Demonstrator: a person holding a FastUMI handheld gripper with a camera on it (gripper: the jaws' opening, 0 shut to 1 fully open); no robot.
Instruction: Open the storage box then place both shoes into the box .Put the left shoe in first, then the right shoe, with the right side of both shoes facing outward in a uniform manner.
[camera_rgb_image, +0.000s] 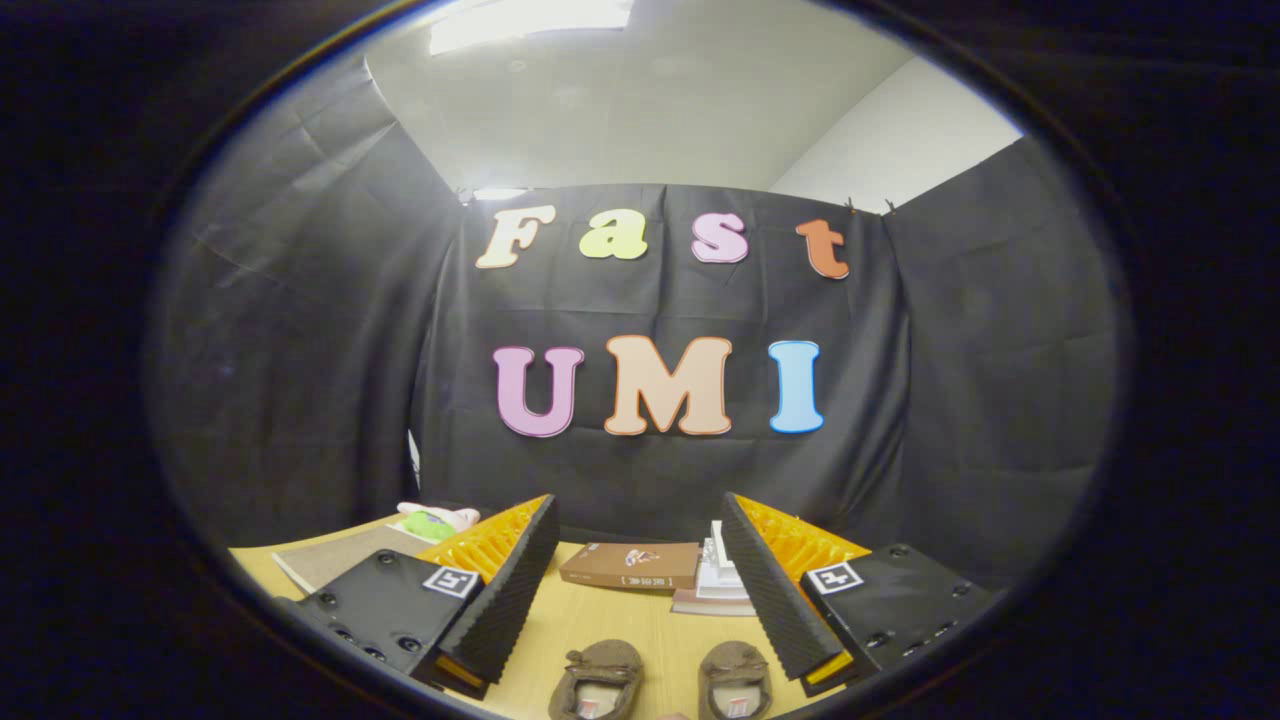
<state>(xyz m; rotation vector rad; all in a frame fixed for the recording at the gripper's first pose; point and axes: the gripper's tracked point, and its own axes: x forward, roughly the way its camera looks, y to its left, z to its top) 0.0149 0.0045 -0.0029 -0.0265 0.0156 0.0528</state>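
Observation:
Two brown moccasin shoes lie side by side on the wooden table, the left-hand shoe (597, 678) and the right-hand shoe (735, 680), toes pointing away from me. A flat brown storage box (630, 565) with its lid down rests farther back near the cloth wall. My gripper (640, 555) hangs open above the table; the shoes sit low between the fingers, and the box lies beyond them. Nothing is held.
A white stepped object (722, 575) stands right of the box on a flat base. At the back left lie a grey-brown mat (335, 558) and a pink and green soft toy (437, 519). Black cloth walls close the booth on three sides.

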